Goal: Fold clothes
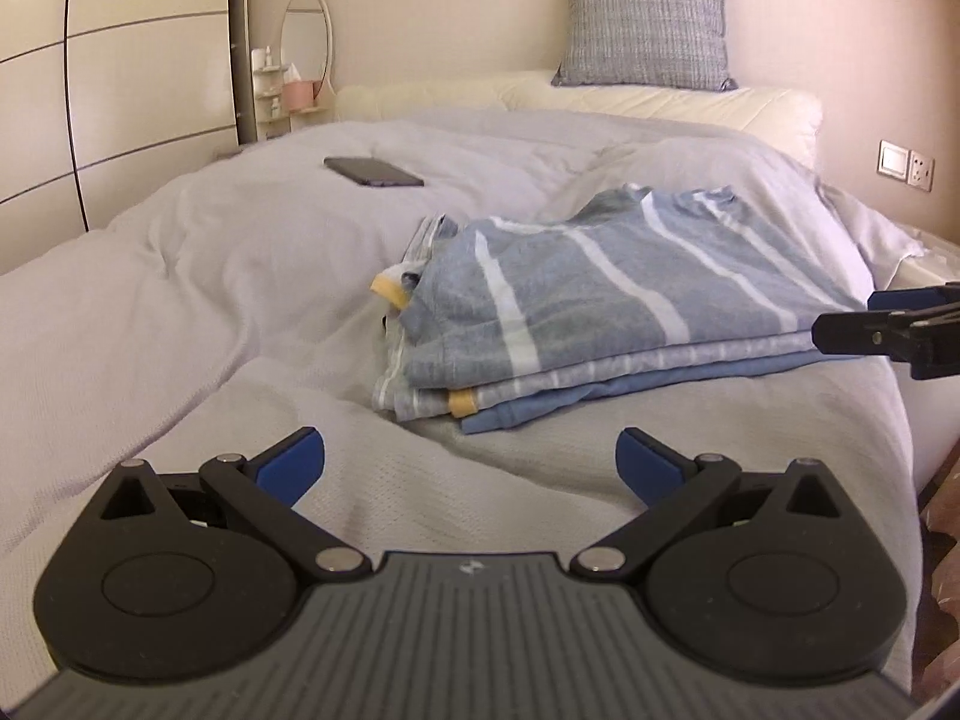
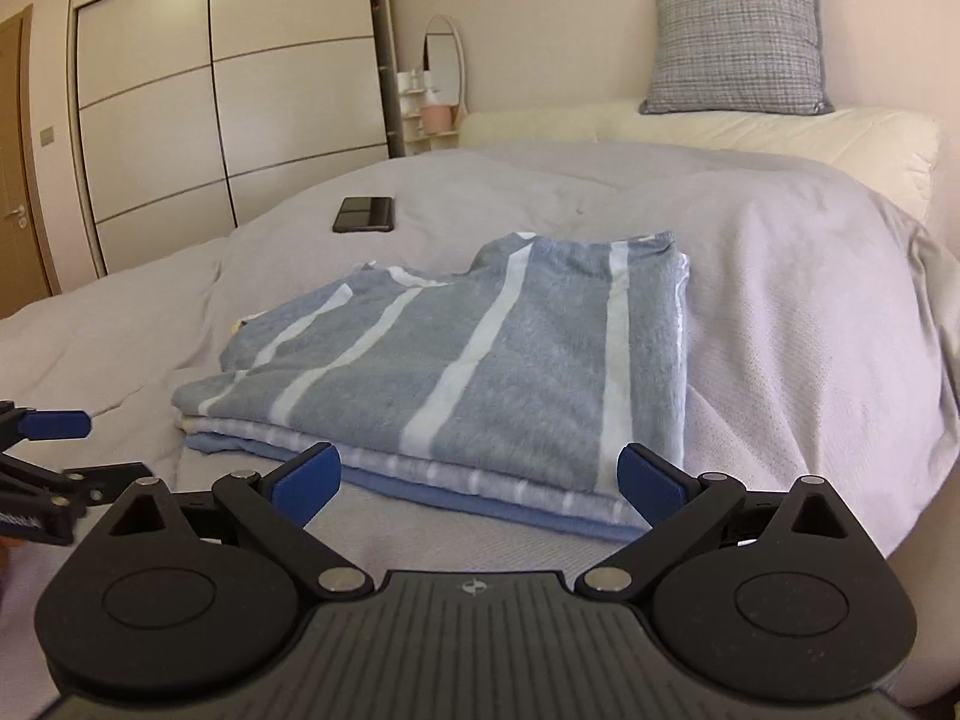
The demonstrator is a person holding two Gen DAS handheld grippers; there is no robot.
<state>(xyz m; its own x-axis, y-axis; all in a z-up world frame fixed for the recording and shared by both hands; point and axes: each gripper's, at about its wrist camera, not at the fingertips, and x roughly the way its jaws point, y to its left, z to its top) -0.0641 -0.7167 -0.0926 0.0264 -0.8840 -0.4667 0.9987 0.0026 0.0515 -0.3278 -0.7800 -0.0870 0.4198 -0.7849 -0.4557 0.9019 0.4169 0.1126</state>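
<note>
A folded stack of clothes (image 1: 600,300) lies on the grey bedspread (image 1: 210,276), topped by a blue-grey garment with white stripes over thinner striped and plain blue layers. My left gripper (image 1: 471,462) is open over bare bedspread, just short of the stack's near left corner, with nothing between its fingers. My right gripper (image 1: 864,318) comes in from the right edge, beside the stack. In the right wrist view the stack (image 2: 480,372) fills the middle. There my right gripper (image 2: 480,477) is open at the stack's near edge, pads off the cloth. My left gripper (image 2: 78,450) shows at the far left.
A dark phone (image 1: 373,171) (image 2: 364,214) lies on the bedspread beyond the stack to the left. A grey pillow (image 1: 645,24) leans on the wall above a cream headboard (image 2: 750,132). Wardrobe doors (image 2: 240,90) stand left. The bed's side edge (image 1: 900,480) drops away on the right.
</note>
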